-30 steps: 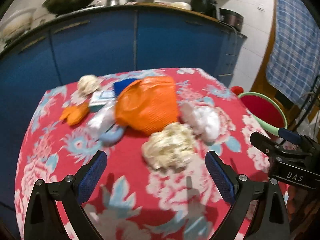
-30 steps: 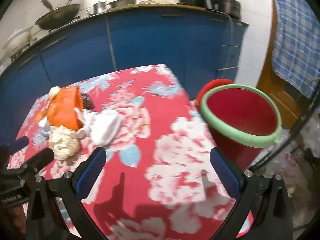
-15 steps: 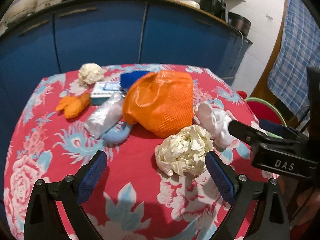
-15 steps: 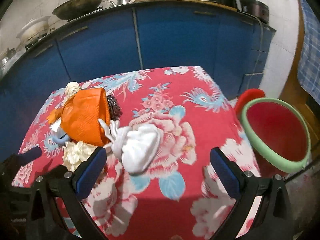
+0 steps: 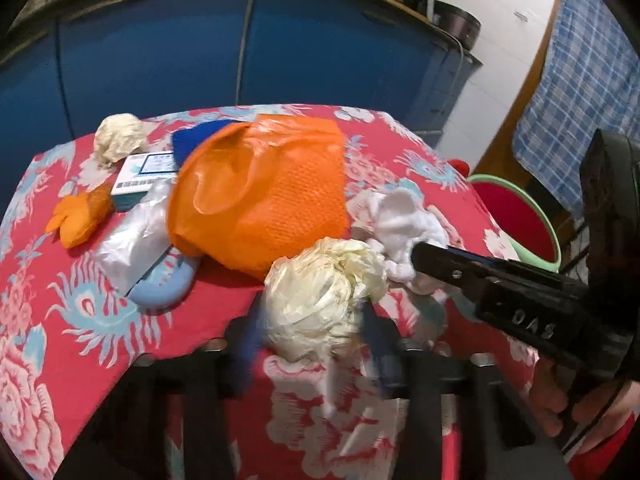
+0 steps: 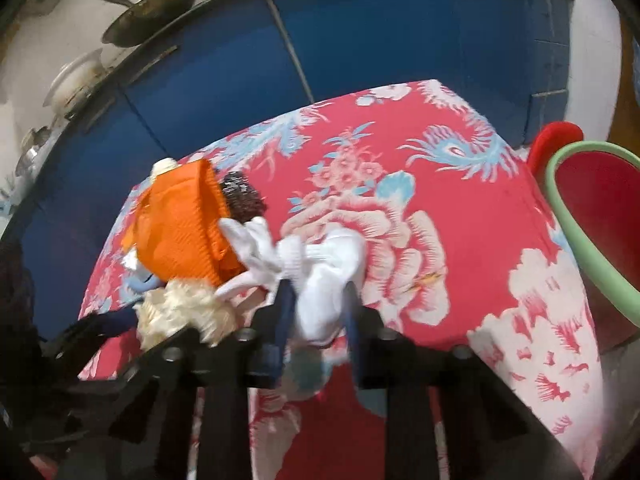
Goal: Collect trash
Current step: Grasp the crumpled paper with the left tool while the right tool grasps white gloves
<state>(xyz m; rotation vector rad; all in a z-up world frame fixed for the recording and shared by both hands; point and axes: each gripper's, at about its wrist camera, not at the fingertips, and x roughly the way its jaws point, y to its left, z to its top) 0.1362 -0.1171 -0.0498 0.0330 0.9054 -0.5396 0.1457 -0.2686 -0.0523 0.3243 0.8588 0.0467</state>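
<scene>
With jaws just closing, my left tool (image 5: 312, 344) pinches the cream crumpled plastic wad (image 5: 324, 292) and my right tool (image 6: 316, 320) the white cloth bundle (image 6: 324, 276) on the surface (image 6: 400, 184); both seem light, soft and compressible, best gripped mid-bulk.

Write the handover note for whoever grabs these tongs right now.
Left tongs: jaws just closing around the cream crumpled wad.
Right tongs: jaws just closing around the white cloth bundle.
Both items sit on the floral tablecloth.
Red bin stands off the table's right edge; no trash is visible in it.
Left: orange bag, clear plastic wrap, small box, far paper ball.
</scene>
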